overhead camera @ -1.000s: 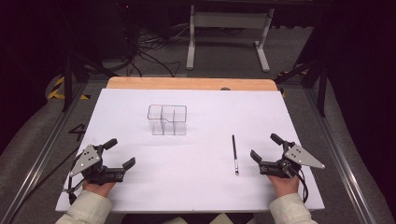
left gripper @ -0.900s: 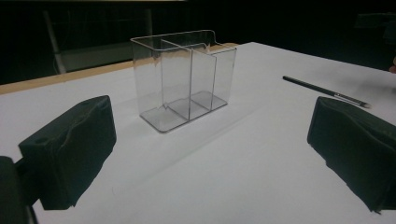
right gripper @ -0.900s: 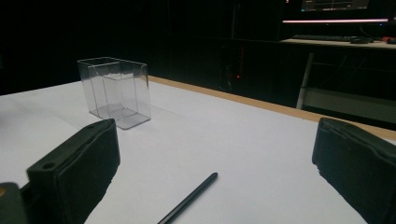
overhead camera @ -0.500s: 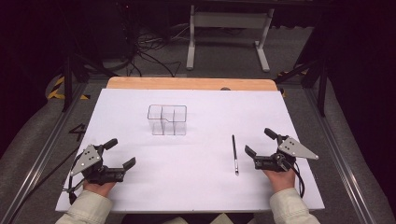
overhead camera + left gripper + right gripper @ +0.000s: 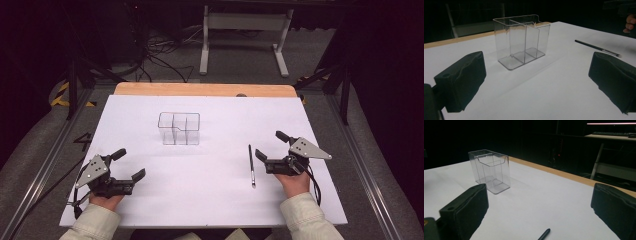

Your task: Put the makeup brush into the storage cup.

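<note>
Change since a second before: my left gripper (image 5: 128,164) had stayed where it was near the table's left front corner, while my right gripper (image 5: 270,146) had slid leftward, closing in on the pen (image 5: 251,165).
Left gripper: I held it low over the white table (image 5: 210,200), jaws spread wide, nothing between them.
Clear organiser (image 5: 179,128): it stood upright toward the far middle of the table, well apart from both grippers; see-through walls, inner dividers forming compartments, all bare.
Pen: a thin dark stick lying flat, right of centre, pointing away from me, with a pale band near its near end (image 5: 610,51).
Right gripper: jaws wide apart and holding nothing, the nearer jaw just beside the pen, not touching it; the pen's tip (image 5: 545,233) showed low between my jaws.
</note>
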`<state>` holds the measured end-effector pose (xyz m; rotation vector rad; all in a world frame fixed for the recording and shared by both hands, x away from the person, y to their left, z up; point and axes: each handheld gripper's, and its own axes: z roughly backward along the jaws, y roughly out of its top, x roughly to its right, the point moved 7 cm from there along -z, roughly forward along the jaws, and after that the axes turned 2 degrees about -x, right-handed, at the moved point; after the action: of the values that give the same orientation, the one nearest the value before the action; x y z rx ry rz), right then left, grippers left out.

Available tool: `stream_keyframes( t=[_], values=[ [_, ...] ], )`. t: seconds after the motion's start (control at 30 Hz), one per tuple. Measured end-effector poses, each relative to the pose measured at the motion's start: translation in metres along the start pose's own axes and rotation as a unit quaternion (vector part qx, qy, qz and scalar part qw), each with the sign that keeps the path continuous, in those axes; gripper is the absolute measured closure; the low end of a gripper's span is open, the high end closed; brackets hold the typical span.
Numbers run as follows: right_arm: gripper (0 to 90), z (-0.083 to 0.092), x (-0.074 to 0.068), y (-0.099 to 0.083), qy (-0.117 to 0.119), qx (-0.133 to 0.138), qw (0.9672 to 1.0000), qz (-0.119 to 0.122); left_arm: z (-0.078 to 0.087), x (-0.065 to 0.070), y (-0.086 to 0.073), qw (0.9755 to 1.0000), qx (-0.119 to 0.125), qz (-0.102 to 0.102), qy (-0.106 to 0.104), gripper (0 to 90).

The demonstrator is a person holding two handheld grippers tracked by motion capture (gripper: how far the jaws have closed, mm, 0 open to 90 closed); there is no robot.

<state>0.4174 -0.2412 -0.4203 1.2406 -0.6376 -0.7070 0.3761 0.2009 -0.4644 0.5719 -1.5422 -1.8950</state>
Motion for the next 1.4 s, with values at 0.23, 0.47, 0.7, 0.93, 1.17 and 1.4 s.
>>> stream_keyframes(
  t=[0.23,0.47,0.7,0.93,1.17,1.4],
  values=[
    [1.8,0.002,0.001,0.0,-0.003,-0.007,1.0,-0.005,-0.001,0.0,-0.001,1.0,-0.006,0.004,0.0,1.7],
    [2.7,0.0,0.001,0.005,-0.009,-0.036,0.9993,-0.005,0.0,-0.001,-0.001,1.0,-0.006,0.001,0.001,1.7],
    [5.5,-0.005,0.002,0.009,-0.015,-0.128,0.9917,-0.007,0.0,-0.001,-0.001,1.0,-0.006,0.008,-0.001,1.9],
    [5.5,-0.013,0.002,0.007,-0.017,-0.217,0.976,0.004,-0.001,-0.001,-0.001,0.9999,-0.014,0.009,-0.004,2.1],
    [6.1,-0.021,0.0,0.006,-0.007,-0.283,0.9591,0.008,-0.001,-0.001,-0.002,0.9998,-0.014,0.013,-0.004,2.1],
    [6.9,-0.025,-0.002,0.003,0.003,-0.323,0.9463,0.01,0.0,0.0,-0.003,0.9997,-0.02,0.012,-0.004,2.1]
  ],
)
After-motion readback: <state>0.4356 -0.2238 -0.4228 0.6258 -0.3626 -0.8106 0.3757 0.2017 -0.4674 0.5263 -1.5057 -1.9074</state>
